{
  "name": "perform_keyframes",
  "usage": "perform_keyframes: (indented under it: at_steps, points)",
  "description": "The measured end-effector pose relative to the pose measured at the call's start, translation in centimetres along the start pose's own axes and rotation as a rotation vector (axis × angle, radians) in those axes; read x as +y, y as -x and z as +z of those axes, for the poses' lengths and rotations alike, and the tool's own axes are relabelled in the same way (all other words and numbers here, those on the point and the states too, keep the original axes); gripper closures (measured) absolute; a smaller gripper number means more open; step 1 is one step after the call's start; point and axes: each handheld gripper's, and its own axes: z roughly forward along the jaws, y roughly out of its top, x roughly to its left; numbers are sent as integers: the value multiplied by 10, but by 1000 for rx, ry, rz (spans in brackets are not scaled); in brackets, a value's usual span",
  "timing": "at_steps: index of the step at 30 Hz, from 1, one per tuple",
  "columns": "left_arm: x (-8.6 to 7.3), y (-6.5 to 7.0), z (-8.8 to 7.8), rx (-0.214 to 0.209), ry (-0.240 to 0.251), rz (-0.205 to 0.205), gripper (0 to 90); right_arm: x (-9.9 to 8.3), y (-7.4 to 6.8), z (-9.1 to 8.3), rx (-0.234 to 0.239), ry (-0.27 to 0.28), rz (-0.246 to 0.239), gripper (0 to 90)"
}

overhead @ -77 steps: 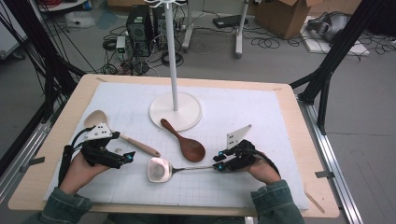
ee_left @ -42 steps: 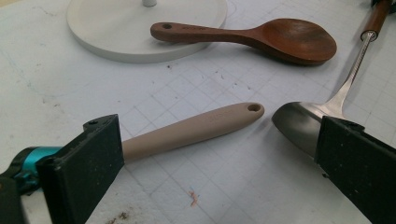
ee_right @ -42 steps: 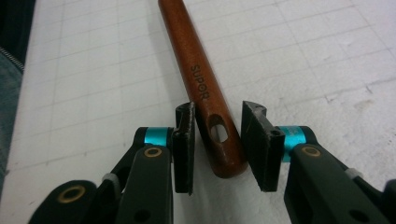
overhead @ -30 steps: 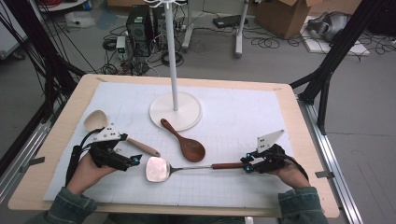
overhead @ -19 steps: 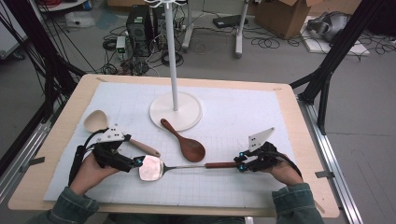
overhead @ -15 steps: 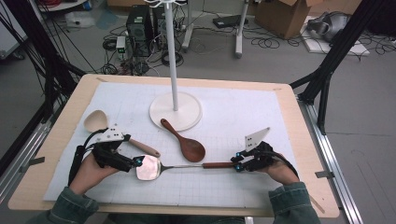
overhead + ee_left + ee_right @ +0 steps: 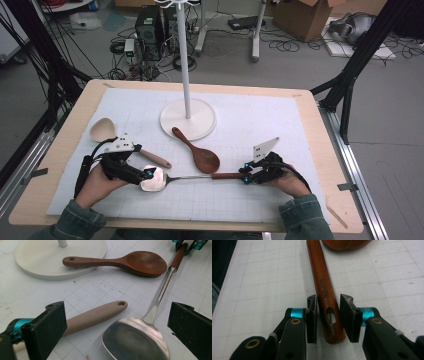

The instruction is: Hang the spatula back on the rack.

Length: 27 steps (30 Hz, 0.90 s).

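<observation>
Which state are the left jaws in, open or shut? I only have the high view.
Observer: Open. In the left gripper view the left gripper has its jaws wide, one on either side of the steel spatula blade, touching nothing.
Operator: Right side got it?
Observer: In the right gripper view the right gripper has its pads against both sides of the spatula's wooden handle, by its hang slot.
Operator: Anything crowding the left?
Observer: The beige spoon handle runs behind one jaw.

Steel spatula with a brown wooden handle, flat on the tabletop

The spatula (image 7: 187,177) lies level just in front of the dark wooden spoon (image 7: 196,151), its shiny blade pointing left and its slim metal shank running right into a red-brown handle marked SUPOR with a slotted hanging hole at its end.
</observation>
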Motion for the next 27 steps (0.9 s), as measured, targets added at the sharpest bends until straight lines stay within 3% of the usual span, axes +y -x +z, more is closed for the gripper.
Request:
perform_keyframes:
  at_steps: [8, 27]
  points:
    - [5, 3, 5, -28, 4, 24, 81, 17, -5, -7, 19, 3, -63, 721]
    - [17, 15, 24, -157, -22, 107, 279, 63, -11, -35, -3, 35, -107, 724]
